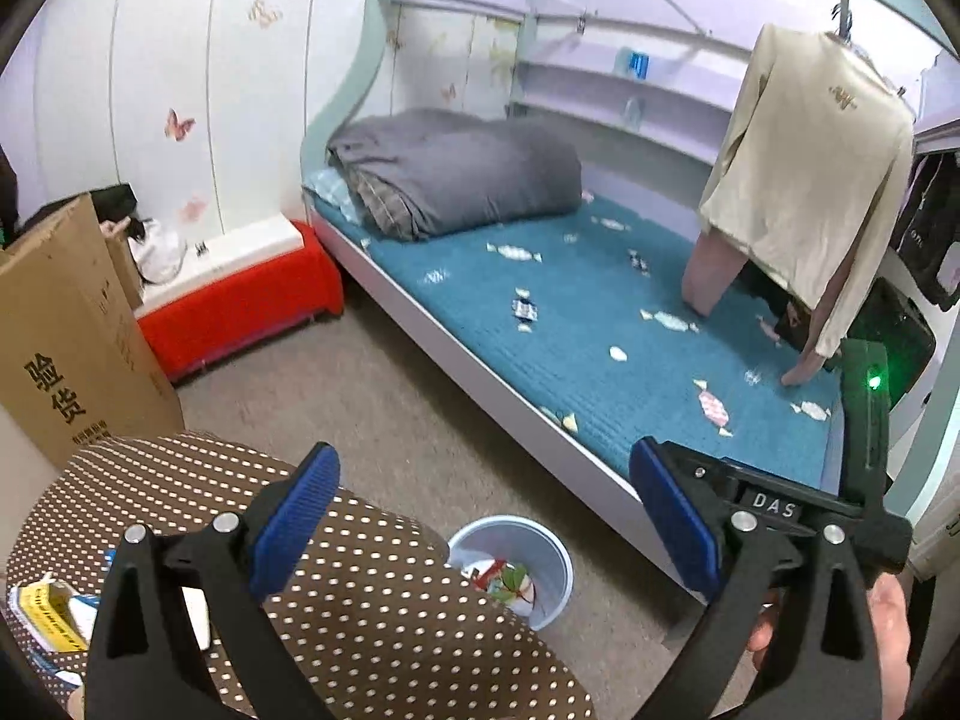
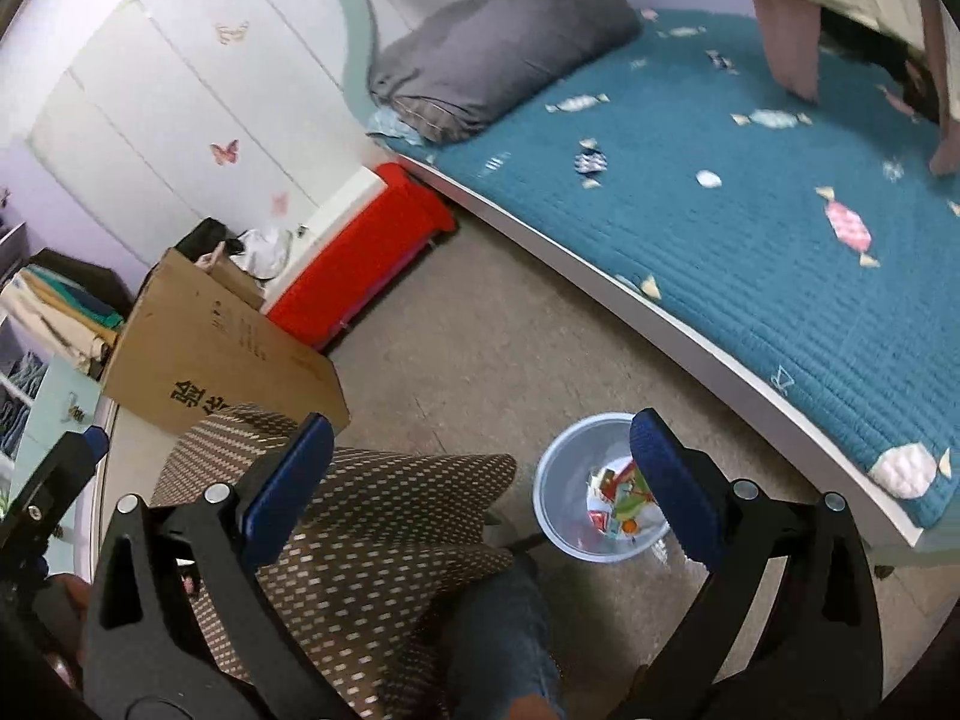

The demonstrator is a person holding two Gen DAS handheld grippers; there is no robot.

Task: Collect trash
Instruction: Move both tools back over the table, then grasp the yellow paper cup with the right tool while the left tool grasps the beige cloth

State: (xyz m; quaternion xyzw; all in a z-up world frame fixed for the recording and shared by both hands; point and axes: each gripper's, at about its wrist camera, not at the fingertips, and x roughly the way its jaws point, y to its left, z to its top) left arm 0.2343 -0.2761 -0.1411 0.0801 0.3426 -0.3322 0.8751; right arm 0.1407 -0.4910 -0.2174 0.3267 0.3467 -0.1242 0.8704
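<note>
I work left to right. At far left stands a cardboard box (image 1: 78, 336) with printed characters, beside a low red bench (image 1: 240, 306) against the white wall. In front of it is the round worktop (image 1: 372, 588) under a brown dotted cloth; on its left edge, in the left wrist view, lies a yellow and white packet (image 1: 45, 612).

My left gripper (image 1: 480, 528) hangs above the worktop's edge, its blue fingers (image 1: 294, 516) spread wide with nothing between them. My right gripper (image 2: 480, 492) is likewise spread fully, empty; a hand (image 1: 888, 630) grips its handle at the lower right of the left wrist view.

On the floor between worktop and bed sits a pale blue bin (image 2: 561, 480), upright, holding colourful wrappers (image 2: 621, 498). A leg in jeans (image 2: 504, 642) shows below it.

To the right is the bed (image 1: 600, 324), its teal quilt printed with sweets. A folded grey blanket (image 1: 456, 168) lies at its head; a beige shirt (image 1: 810, 168) hangs above its foot.
</note>
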